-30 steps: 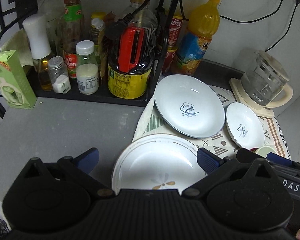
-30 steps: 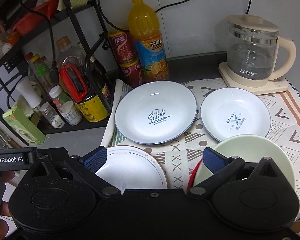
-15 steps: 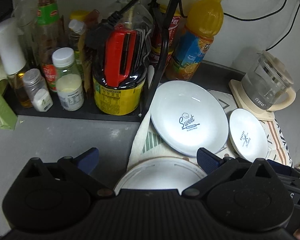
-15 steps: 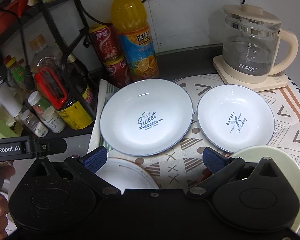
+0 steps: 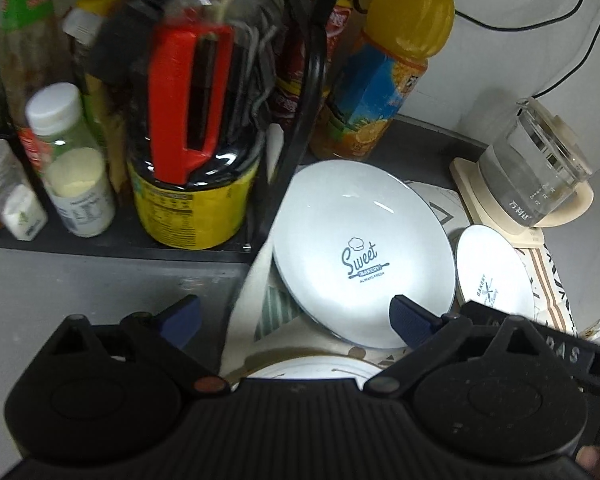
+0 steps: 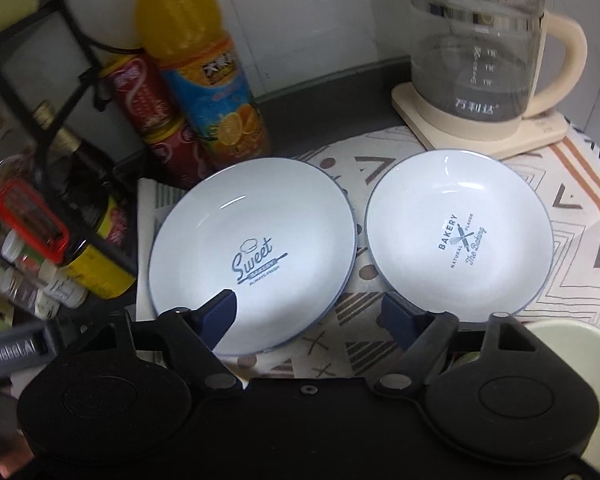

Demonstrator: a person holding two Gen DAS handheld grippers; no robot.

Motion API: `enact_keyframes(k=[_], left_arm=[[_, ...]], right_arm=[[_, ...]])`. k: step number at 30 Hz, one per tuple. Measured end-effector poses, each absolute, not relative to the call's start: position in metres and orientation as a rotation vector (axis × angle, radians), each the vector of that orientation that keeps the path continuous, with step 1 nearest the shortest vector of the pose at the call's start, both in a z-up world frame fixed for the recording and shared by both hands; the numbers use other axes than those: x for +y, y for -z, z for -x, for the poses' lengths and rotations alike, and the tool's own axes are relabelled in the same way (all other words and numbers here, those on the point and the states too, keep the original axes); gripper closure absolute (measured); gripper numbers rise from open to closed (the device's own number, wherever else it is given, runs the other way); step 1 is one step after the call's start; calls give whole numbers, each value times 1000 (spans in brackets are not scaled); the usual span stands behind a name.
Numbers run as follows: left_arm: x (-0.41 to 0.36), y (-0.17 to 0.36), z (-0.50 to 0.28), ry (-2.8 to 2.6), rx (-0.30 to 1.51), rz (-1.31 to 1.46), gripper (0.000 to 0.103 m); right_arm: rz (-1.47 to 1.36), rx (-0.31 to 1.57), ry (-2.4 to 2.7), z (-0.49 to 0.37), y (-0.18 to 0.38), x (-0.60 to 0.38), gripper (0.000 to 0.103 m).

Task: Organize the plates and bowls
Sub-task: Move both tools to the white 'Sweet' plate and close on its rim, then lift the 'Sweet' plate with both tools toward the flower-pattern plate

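The big pale plate marked "Sweet" [image 5: 360,252] [image 6: 252,256] lies on a patterned cloth, and a smaller "Bakery" plate [image 5: 492,276] [image 6: 460,232] sits to its right. My left gripper [image 5: 294,318] is open over the cloth, its right fingertip above the Sweet plate's near rim. A white flower plate [image 5: 300,368] is mostly hidden under its body. My right gripper [image 6: 308,314] hovers at the Sweet plate's near right rim. Its jaws are closing, with the rim and cloth between them and the pads not pressing. A pale green bowl [image 6: 572,344] peeks out at the lower right.
A black rack [image 5: 300,128] at the left holds sauce bottles and jars, close to the Sweet plate. An orange juice bottle [image 6: 196,80] and red cans [image 6: 152,104] stand behind the plates. A glass kettle [image 6: 480,60] on its base sits at the back right.
Both grippers have moved forward and down towards the plates. The right jaws have narrowed. The flower plate has slipped mostly under the left gripper's body.
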State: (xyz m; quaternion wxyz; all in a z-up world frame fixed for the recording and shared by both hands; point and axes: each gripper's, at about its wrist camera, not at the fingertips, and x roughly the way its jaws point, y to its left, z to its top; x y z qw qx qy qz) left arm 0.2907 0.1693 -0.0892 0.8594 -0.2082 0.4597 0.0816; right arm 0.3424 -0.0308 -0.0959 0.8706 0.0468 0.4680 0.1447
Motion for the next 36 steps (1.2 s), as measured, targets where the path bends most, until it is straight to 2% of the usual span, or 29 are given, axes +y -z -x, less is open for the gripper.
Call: enact_keyframes(k=[2, 6, 11, 18, 21, 26, 34, 36], left_arm=[[169, 96, -296, -166, 979, 442, 10], [168, 108, -307, -141, 1002, 460, 18], [165, 123, -322, -116, 1034, 473, 35], [164, 145, -337, -115, 1079, 496, 47], [165, 152, -340, -113, 1094, 501, 53], [165, 161, -343, -114, 1112, 499, 65], [163, 164, -347, -103, 1097, 481, 66], [162, 164, -348, -95, 1095, 473, 71]], right_arm=[[-103, 997, -299, -350, 101, -27, 31], [-103, 1029, -283, -365, 110, -20, 31], [-107, 1083, -255, -379, 125, -17, 34], [-69, 1140, -229, -392, 146, -12, 36], [-71, 1159, -229, -395, 154, -11, 40], [-91, 1194, -237, -399, 162, -9, 56], [-124, 1188, -213, -400, 167, -2, 56], [-121, 1171, -203, -397, 167, -1, 58]])
